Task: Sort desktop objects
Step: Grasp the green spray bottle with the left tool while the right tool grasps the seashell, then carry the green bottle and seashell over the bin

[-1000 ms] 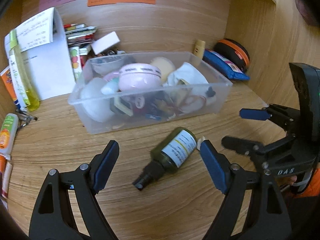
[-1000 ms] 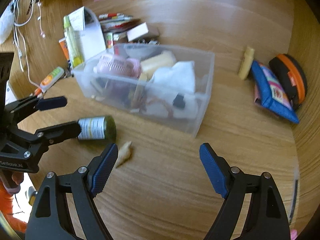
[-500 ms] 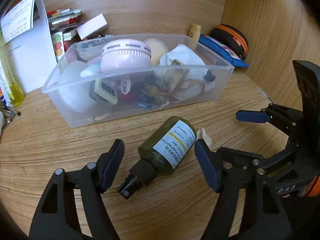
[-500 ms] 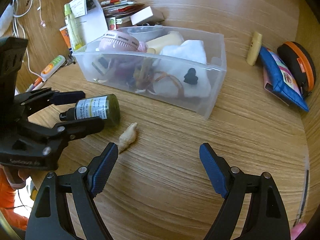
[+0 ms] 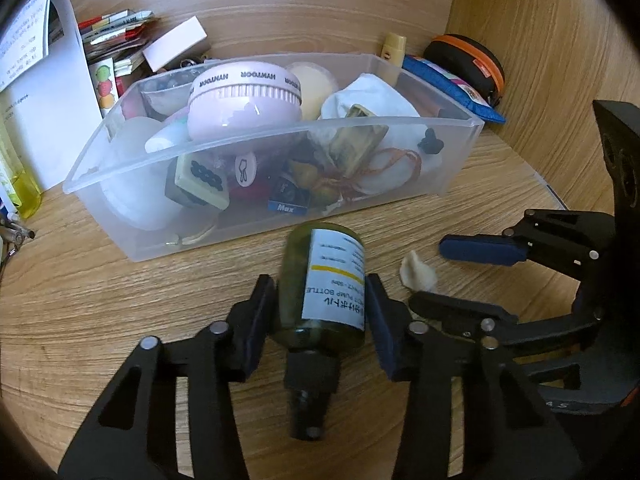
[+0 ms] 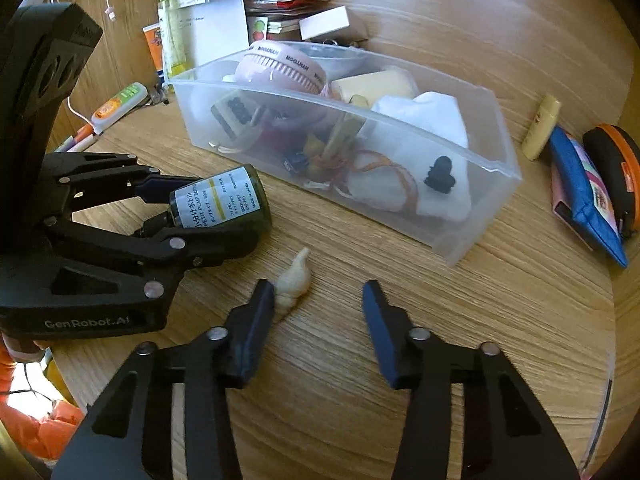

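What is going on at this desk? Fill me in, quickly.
A person is sorting desk clutter with two handheld claws. The left claw has its fingers against both sides of a dark green pump bottle lying on the wooden desk, just in front of the full clear bin. The right claw is open, hovering beside a small pale seashell.

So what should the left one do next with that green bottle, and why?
Probably lift. The left hand-held gripper has its pads against both sides of the bottle, which lies on the desk just before the bin. Raising it first should clear the bin's wall. The right hand-held gripper is open beside the shell.
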Demonstrator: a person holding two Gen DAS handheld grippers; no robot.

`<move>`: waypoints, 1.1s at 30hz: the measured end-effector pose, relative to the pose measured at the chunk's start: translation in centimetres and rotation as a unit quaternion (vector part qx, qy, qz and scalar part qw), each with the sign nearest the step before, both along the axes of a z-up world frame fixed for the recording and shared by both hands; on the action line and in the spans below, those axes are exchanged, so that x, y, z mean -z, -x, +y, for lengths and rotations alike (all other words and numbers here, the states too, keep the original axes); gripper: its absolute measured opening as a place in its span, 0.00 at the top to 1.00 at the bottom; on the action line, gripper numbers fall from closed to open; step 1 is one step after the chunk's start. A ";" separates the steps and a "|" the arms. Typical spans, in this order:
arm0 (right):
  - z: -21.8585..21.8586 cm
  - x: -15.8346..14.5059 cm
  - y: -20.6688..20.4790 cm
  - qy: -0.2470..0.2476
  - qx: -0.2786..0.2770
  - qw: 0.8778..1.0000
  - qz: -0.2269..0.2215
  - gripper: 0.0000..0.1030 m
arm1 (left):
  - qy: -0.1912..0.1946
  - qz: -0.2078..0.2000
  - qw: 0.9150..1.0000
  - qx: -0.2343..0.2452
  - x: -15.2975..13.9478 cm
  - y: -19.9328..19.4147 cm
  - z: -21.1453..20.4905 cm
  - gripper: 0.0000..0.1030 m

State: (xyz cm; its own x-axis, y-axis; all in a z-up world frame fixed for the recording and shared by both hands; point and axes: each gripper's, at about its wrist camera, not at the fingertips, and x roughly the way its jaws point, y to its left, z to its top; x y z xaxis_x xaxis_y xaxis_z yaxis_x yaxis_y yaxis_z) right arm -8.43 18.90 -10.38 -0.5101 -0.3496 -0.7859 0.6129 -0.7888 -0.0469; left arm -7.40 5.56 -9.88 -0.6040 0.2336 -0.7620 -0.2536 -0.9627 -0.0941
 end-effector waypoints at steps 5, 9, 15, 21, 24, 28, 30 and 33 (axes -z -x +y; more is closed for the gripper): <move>-0.5 -0.1 0.0 -0.002 -0.006 1.000 0.005 0.69 | -0.002 0.000 1.000 -0.003 0.0 0.1 -0.4 0.60; -1.1 0.1 -0.3 -0.005 -0.016 1.000 0.011 0.78 | -0.003 0.002 1.000 -0.013 0.0 0.2 -0.7 0.60; -1.6 0.2 -0.7 -0.009 -0.024 0.999 0.019 0.83 | -0.013 0.010 0.999 -0.031 -0.2 0.1 -1.3 0.60; -1.2 -0.6 -0.7 0.005 -0.016 1.000 0.023 0.83 | -0.034 0.021 0.998 -0.050 -0.7 -0.5 -2.2 0.60; -0.7 -1.5 -0.8 0.017 -0.010 0.999 0.029 0.83 | -0.044 0.030 0.997 -0.061 -1.3 -1.1 -2.8 0.60; 0.1 -3.0 -0.7 0.035 0.000 0.999 0.039 0.83 | -0.052 0.048 0.995 -0.067 -2.5 -1.9 -3.3 0.60; 0.5 -3.6 -0.7 0.043 0.004 0.998 0.043 0.83 | -0.051 0.061 0.995 -0.068 -3.4 -2.3 -3.4 0.60; 1.0 -4.6 -0.7 0.050 0.010 0.997 0.054 0.83 | -0.056 0.075 0.993 -0.068 -4.5 -2.6 -3.5 0.60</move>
